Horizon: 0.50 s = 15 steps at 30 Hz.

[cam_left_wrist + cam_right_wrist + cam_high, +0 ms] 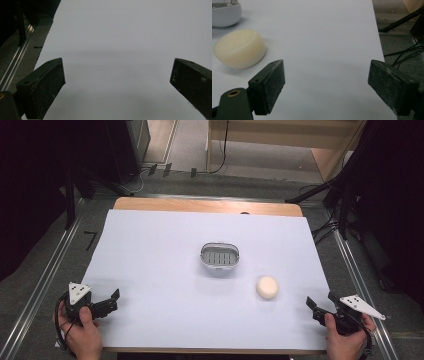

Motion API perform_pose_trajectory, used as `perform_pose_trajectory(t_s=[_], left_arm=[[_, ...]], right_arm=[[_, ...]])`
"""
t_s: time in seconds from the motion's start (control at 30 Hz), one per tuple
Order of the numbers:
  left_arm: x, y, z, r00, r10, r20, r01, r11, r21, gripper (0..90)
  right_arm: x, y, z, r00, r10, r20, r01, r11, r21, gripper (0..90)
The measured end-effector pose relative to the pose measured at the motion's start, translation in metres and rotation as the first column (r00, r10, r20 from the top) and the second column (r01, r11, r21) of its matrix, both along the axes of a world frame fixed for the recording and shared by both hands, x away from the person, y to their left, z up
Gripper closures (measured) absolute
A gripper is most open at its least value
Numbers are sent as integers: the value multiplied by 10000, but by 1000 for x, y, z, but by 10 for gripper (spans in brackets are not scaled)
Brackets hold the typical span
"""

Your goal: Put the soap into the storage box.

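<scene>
I held my left tool (111,301) and right tool (320,302) low at the worktop's (150,260) near corners, both jaws spread wide and empty. The soap bar (240,48) lay near my right tool. In the right gripper view the soap dish (225,13) was cut off at the edge.

A round, cream-coloured bar of soap (267,287) lies flat on the white table cover, right of the middle and toward the person's side. It is a thick puck with rounded edges and a smooth, matte top. Just behind it to the left, apart from it, stands an oval white soap dish (219,257), upright, with what looks like a slotted grey insert inside.
</scene>
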<state>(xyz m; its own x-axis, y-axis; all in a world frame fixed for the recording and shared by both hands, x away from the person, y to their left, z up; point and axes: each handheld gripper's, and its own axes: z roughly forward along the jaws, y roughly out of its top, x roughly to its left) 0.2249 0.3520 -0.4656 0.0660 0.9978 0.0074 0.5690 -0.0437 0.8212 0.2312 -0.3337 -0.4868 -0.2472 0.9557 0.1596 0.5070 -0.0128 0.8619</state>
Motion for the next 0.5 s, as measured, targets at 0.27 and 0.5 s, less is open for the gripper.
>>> perform_pose_trajectory(t_s=[0.27,0.5], left_arm=[[0,-2,0,10000,-24,-25,24,9999,150,1],[-1,-4,0,10000,-90,33,89,9994,341,1]], right_arm=[[7,5,4,9961,610,-644,-614,9981,-37,202],[15,25,17,9692,1893,-1573,-2026,9765,-732,220]])
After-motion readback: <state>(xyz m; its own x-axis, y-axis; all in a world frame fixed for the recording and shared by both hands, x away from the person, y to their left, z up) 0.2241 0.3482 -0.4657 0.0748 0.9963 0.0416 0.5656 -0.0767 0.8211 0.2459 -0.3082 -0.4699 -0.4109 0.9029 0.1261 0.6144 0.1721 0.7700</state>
